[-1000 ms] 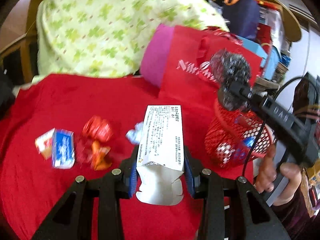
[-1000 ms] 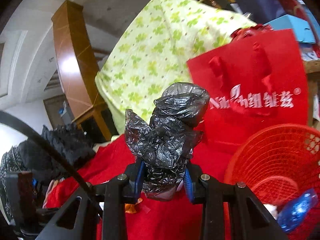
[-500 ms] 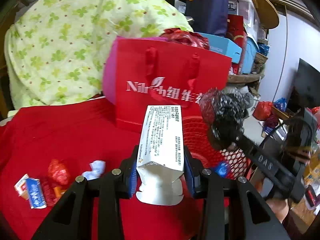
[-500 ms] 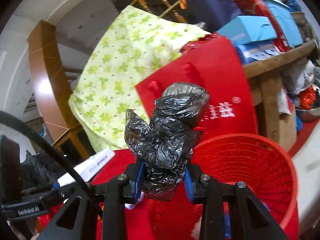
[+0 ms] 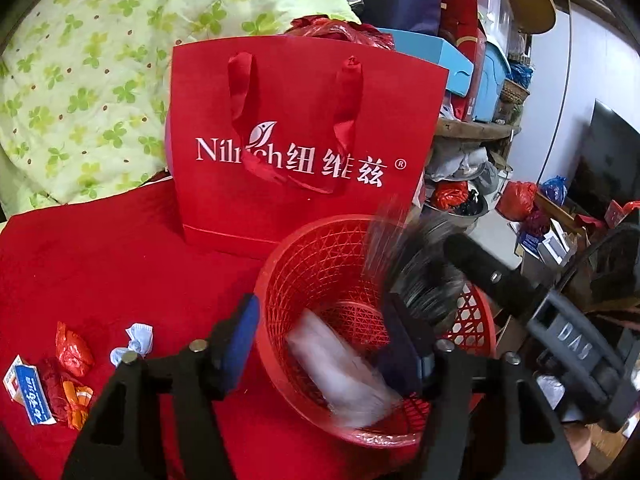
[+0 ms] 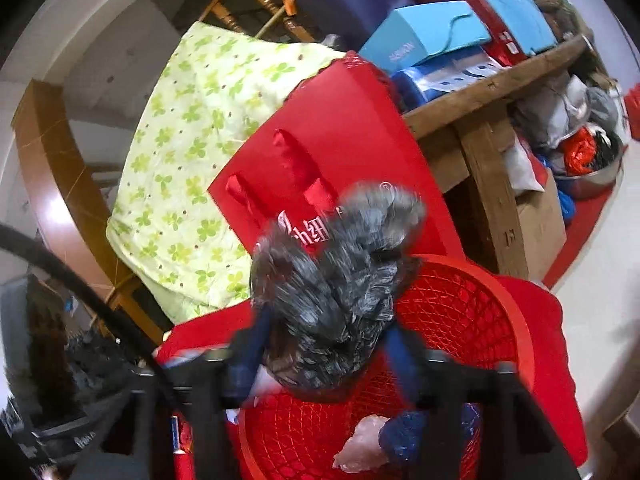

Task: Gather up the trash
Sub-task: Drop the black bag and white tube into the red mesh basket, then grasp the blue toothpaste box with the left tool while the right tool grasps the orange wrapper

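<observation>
Basket (image 5: 320, 264): red plastic lattice mesh, semi-gloss. Table (image 5: 100, 256) cover: red cloth, matt, soft nap. Gift bag (image 5: 296, 128): red paper, matt, w/ satin ribbon handles, glossy. Trash bag (image 6: 340, 280): black plastic film, crinkled, shiny. Left tongs (image 5: 324, 332): matt black plastic, blue rubbery pads (image 5: 240, 340), metal screw heads. Wrappers (image 5: 74, 350): glossy foil/plastic, crumpled. Quilt (image 5: 80, 60): green-print cotton-like cloth, matt. Shelf (image 6: 492, 84): rough bare wood.

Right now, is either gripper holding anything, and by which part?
The left gripper is open and holds nothing; the white box is blurred inside the red basket. The right gripper has the crumpled black plastic bag between its fingers at its lower end; motion blur hides whether it grips.
</observation>
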A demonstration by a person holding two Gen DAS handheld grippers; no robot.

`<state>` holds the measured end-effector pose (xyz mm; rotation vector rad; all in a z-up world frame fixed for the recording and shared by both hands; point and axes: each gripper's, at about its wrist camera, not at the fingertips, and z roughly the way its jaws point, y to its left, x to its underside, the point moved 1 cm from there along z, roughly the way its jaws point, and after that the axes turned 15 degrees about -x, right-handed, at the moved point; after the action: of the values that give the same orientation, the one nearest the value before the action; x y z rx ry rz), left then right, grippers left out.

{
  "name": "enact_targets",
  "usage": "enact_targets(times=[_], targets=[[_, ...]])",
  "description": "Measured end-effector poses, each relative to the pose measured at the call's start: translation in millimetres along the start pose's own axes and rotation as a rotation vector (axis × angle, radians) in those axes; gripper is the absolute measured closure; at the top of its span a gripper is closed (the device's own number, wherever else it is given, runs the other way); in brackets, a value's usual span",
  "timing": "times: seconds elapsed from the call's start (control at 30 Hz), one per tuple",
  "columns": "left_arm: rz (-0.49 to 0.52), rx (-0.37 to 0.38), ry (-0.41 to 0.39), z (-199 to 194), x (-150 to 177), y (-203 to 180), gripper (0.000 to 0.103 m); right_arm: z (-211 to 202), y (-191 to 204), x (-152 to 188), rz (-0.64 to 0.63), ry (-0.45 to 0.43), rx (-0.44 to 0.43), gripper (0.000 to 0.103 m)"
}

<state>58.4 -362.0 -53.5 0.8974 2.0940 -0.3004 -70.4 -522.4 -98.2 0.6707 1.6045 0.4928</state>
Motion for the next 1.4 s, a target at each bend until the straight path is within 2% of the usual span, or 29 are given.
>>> enact_targets(times=[0.17,0.33,0.5,0.63,0.73,0.83,1.17,1.4], targets=[[-0.019,-0.026,0.006,-12.0,15.2,21.9,0.037,-0.6,14.7,0.5,-0.038,-0.026,-0.030,0.034],[-0.072,-0.126,0.016,-29.2,40.8,69.2,0.035,2.0,50.4,9.1,-0.138,-0.054,-0.103,0.034],[-0.150,-0.281,0.025,-51.1,80.1,137.3,0.033,14.0,91.5,25.4,-0.212,-0.059,-0.206,0.034],[-0.237,-0.453,0.053,-66.0,122.3,202.7,0.032,25.3,127.4,46.4,-0.290,-0.052,-0.271,0.034],[-0.301,-0.543,0.080,-73.1,146.5,238.9,0.032,41.6,151.9,66.0,-0.335,-0.007,-0.308,0.034],[-0.343,-0.590,0.072,-78.8,160.3,258.5,0.032,63.4,168.8,85.0,-0.348,0.053,-0.317,0.034],[-0.355,-0.628,0.027,-78.3,183.7,292.3,0.031,132.7,196.4,150.5,-0.357,0.257,-0.268,0.034],[-0.387,-0.680,-0.002,-69.4,181.0,323.3,0.031,156.1,208.2,180.2,-0.392,0.334,-0.264,0.034]])
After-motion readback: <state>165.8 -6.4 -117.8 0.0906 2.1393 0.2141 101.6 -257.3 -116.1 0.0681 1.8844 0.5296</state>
